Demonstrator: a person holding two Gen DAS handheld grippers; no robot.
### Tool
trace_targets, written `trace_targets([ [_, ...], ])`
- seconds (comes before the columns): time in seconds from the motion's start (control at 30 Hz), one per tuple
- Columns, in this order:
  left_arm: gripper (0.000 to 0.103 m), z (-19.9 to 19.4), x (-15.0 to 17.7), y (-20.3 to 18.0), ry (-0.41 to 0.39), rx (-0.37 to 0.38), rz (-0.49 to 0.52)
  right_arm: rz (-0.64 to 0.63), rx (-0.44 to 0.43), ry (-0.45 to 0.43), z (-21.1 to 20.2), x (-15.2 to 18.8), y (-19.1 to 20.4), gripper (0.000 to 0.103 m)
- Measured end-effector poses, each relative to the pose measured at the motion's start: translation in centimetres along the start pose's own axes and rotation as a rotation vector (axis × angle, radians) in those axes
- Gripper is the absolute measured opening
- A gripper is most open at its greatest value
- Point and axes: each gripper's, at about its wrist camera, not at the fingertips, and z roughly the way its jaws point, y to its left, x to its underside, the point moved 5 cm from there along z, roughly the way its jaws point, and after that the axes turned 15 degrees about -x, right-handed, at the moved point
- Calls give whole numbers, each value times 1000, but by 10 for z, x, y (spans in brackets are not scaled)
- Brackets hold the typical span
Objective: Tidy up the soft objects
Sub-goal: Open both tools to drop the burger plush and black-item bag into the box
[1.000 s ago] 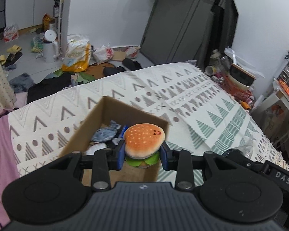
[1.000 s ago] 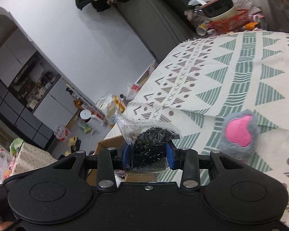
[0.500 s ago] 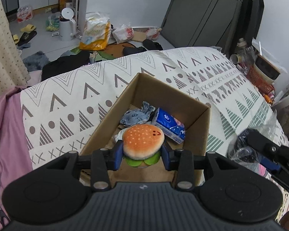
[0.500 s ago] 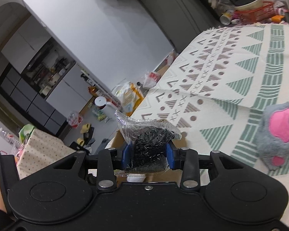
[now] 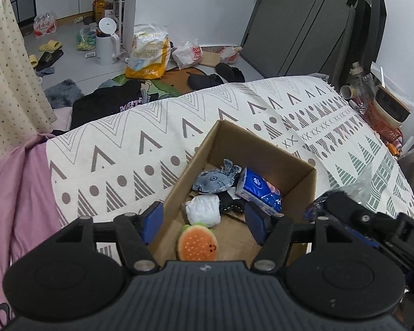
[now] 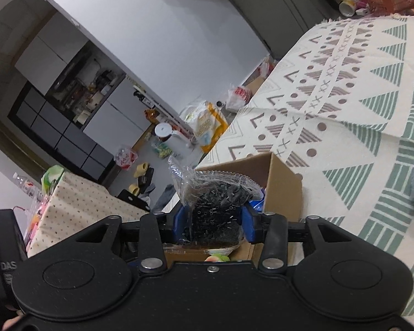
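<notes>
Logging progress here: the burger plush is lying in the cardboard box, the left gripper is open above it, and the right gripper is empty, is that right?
Not quite. The right gripper is not empty: the right wrist view shows it shut on a clear bag of black bits. The rest holds: the burger plush lies in the cardboard box, with the left gripper open above it.

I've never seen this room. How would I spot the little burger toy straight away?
Find the bed with the patterned bedspread; an open cardboard box sits on it. The burger plush lies on the box floor at the near end, below the open left gripper. It is the only round orange thing there, with pale dots and a green frill; its neighbours are white, grey and blue.
</notes>
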Motion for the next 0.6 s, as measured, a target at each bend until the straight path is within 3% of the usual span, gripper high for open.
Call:
trace_targets([
  [0.1,64,-4,-1,1,-3,-8,1,16,9,2,-2,2,-1,50],
  [0.3,64,-14,-3,-2,-15,-15,15,12,29,-43,-25,-4,5,76],
  [0.6,64,-31,2,-20,-37,1,58,11,103,-60,-59,-9,5,87],
])
